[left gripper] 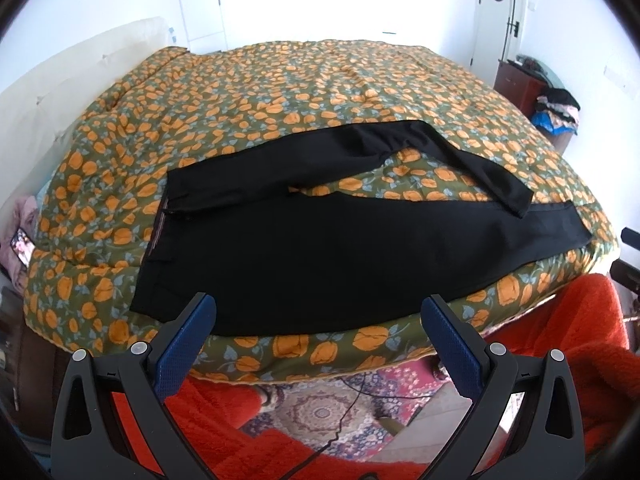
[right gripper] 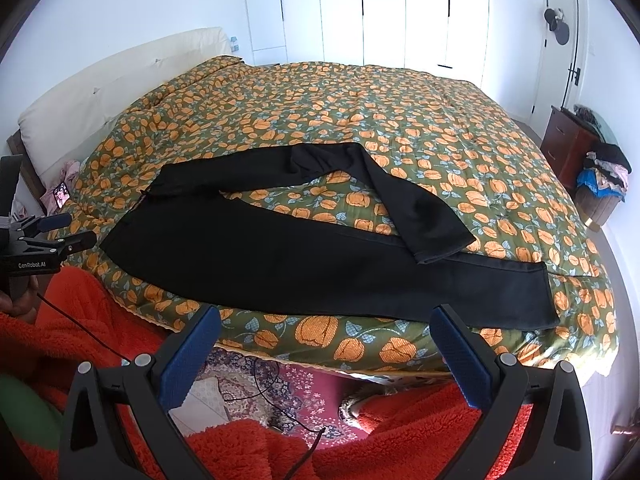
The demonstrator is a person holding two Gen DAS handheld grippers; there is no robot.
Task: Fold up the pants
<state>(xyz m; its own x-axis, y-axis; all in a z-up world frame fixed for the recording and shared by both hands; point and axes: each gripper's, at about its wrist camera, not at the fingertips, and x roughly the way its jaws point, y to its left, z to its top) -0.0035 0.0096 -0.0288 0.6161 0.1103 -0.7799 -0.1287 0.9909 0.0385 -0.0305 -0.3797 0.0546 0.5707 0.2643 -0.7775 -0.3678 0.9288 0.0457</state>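
Note:
Black pants [left gripper: 312, 252] lie spread on the bed's near edge, waistband at the left, legs running right. The near leg lies straight; the far leg bends and its cuff [left gripper: 516, 200] rests across the near leg. They also show in the right wrist view [right gripper: 280, 264], with the bent cuff [right gripper: 436, 244] on top. My left gripper [left gripper: 318, 312] is open and empty, held just short of the pants' near edge. My right gripper [right gripper: 326, 324] is open and empty, in front of the near leg. The left gripper [right gripper: 60, 232] shows at the right wrist view's left edge.
The bed carries a green quilt with orange flowers [left gripper: 280, 92]. A cream headboard [right gripper: 100, 80] is at the left. A phone [right gripper: 62, 196] lies by the pillow end. A dresser and clothes pile [right gripper: 600, 168] stand at right. A patterned rug and cable [right gripper: 256, 380] are below, with red fleece [right gripper: 400, 440].

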